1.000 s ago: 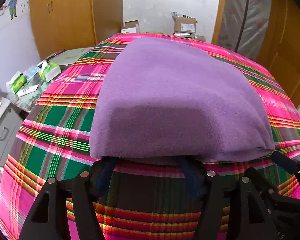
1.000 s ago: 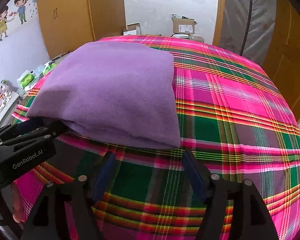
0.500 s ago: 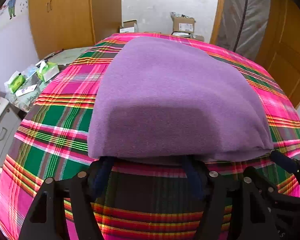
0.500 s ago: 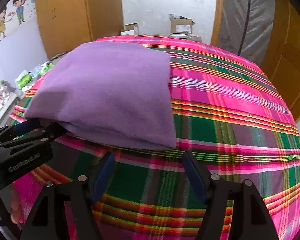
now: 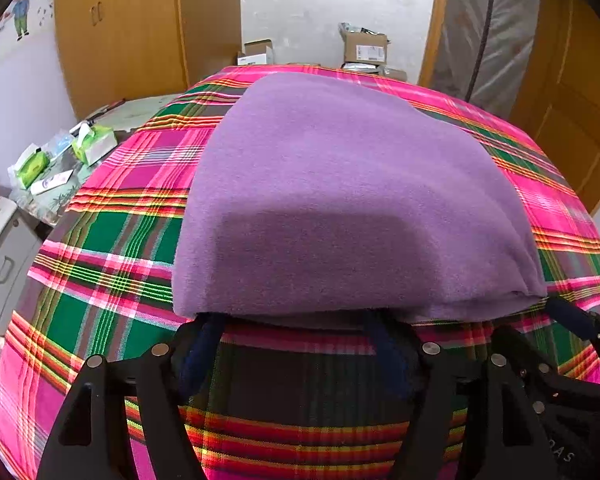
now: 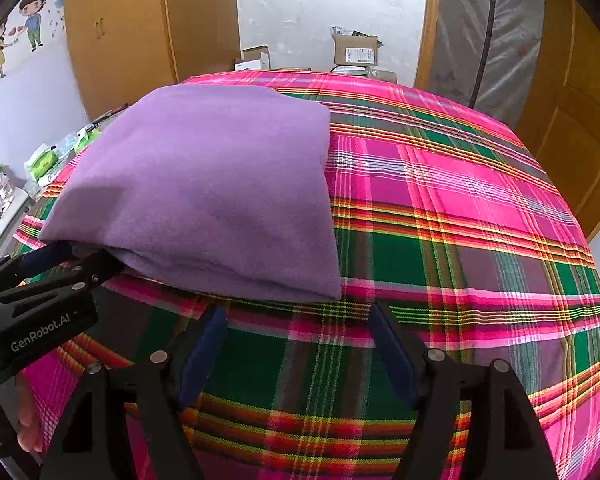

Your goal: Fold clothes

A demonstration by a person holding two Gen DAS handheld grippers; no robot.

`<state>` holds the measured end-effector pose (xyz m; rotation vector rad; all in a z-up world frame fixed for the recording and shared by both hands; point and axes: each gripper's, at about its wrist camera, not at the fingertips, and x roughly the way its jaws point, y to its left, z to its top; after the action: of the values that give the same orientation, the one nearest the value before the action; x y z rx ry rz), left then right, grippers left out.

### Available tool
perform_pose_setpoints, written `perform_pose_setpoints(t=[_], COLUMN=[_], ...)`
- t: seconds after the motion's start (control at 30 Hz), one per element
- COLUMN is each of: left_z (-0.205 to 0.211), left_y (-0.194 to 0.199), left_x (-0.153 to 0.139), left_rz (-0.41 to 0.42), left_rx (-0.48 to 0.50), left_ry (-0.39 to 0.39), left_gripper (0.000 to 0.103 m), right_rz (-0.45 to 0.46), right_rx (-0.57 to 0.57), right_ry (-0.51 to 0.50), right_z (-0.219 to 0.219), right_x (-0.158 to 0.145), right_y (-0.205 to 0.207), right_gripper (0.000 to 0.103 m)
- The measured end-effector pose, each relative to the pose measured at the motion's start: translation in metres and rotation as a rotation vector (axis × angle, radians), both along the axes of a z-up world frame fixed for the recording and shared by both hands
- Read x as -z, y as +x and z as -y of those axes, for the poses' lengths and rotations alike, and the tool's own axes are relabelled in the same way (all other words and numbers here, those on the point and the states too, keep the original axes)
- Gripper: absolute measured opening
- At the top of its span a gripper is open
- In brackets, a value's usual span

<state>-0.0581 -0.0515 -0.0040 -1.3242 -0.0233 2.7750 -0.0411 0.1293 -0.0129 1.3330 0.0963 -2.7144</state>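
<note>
A folded purple cloth [image 5: 352, 200] lies flat on a bed covered with a plaid bedspread [image 5: 112, 248] in pink, green and yellow. Seen from the right wrist camera, the cloth [image 6: 204, 184] sits on the left part of the bedspread [image 6: 460, 220], with bare plaid to its right and in front of it.

The left gripper [image 5: 296, 344] is at the near edge of the cloth. Its two blue-padded fingers [image 5: 200, 344] stand wide apart, and their tips reach under the overhanging near hem, so the tips are hidden by the fabric. The jaws close on nothing; the cloth simply lies over the tips. From the right wrist camera the left gripper [image 6: 66, 256] shows side-on at the cloth's near left corner, its tip touching the hem there.

The right gripper [image 6: 300, 320] hovers over the bare bedspread just in front of the cloth's near right corner. Its fingers [image 6: 392, 348] are spread wide and hold nothing; the cloth's corner lies just beyond the fingertips, apart from them. In the left wrist camera the right gripper's dark blue fingertip [image 5: 568, 314] shows just beside the cloth's near right corner.

Beyond the bed stand wooden wardrobes [image 5: 120, 28] and some cardboard boxes [image 5: 364, 48] against a white wall.
</note>
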Motion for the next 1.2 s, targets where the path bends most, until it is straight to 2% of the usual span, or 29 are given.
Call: perform_pose_setpoints(t=[1.2], left_z=[-0.0016], left_y=[0.002], left_x=[-0.0002], left_rz=[0.002], left_rx=[-0.002], left_ry=[0.003], left_gripper=[0.074], right_rz=[0.002], right_rx=[-0.004], right_ry=[-0.003], right_z=[-0.0027], right_x=[0.0001], right_y=[-0.0012], right_gripper=[0.076])
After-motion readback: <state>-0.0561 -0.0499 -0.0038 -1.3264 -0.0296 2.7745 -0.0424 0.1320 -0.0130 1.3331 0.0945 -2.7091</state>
